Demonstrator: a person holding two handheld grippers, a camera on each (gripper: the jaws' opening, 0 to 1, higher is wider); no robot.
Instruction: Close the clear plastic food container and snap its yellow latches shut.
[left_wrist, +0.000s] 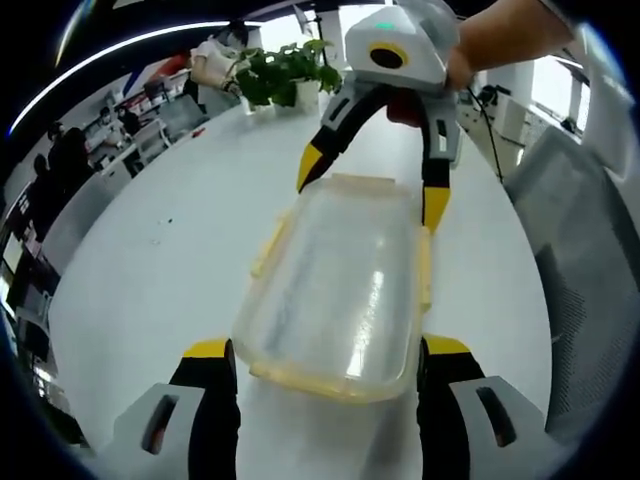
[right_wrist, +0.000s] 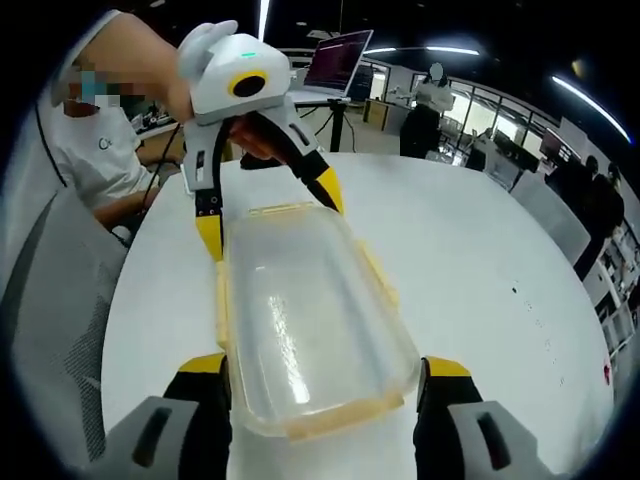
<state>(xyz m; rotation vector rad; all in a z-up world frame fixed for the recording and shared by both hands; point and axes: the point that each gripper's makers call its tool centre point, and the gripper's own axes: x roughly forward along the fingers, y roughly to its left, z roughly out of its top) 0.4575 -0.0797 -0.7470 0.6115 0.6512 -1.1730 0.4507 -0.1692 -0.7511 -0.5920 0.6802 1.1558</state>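
Straddling opposite ends of the clear plastic food container (left_wrist: 340, 295) on the white counter (left_wrist: 150, 270), the left hand-held gripper (left_wrist: 325, 362) and right hand-held gripper (right_wrist: 325, 378) both stand with jaws apart. Its lid sits on; the thin, glossy shell probably handles light, flexible and slippery. Pressing is best applied at the stiffer rim beside the yellow latches (right_wrist: 375, 272).

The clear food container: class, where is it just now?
The clear food container lies lid-on on the white table, between the two open hand-held grippers, left and right, one at each end.
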